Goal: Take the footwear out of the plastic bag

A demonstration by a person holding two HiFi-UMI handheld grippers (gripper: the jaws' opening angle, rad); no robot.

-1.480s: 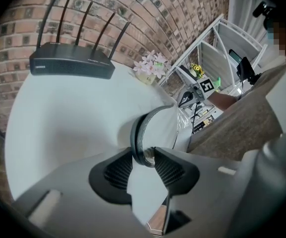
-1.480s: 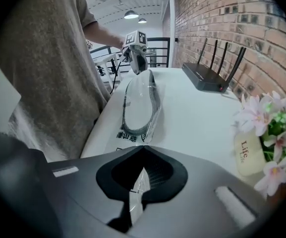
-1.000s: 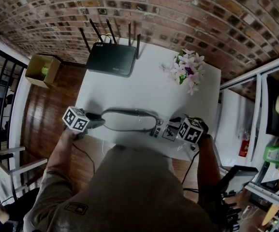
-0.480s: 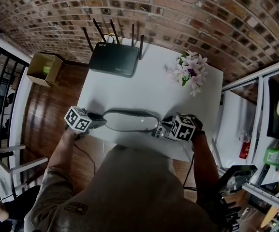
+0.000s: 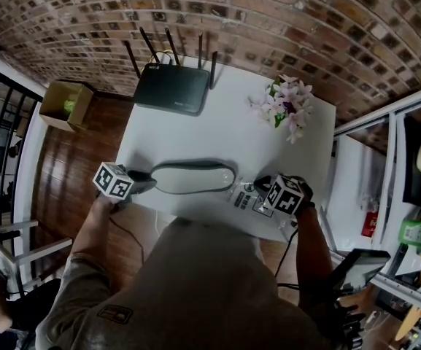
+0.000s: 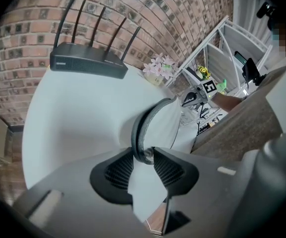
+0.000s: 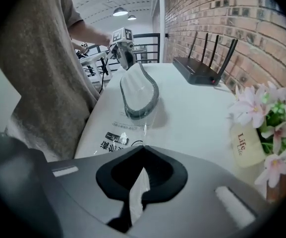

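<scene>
- Plainly, the job is well along: the footwear (image 5: pixel 192 179), a pale slipper with a dark rim, lies across the near part of the white surface (image 5: pixel 225 133), its long side running 9 o'clock to 3 o'clock in the head view.
- Most of its length looks bare of film. The plastic bag (image 5: pixel 245 197), clear with black print, trails off from the slipper's 3 o'clock end.
- In the right gripper view a sheen of clear film reaches the slipper's near end. I cannot tell whether that tip sits inside the bag's mouth or only on top of it.
- The left claw (image 6: pixel 143 153) is at the slipper's 9 o'clock end, pinching the dark rim between its ribbed pads and holding that end a little off the surface.
- The right claw (image 7: pixel 142 157) is pressed together on a thin fold of the bag's film at the 3 o'clock side, pointing steeply down.
- Still to do, as I judge it: draw bag and slipper the last bit apart, until no film touches the toe. Then set each down separately.
- A black router (image 5: pixel 170 90) at 12 o'clock and a bunch of pink flowers (image 5: pixel 287 104) near 2 o'clock stand well apart from the work.
</scene>
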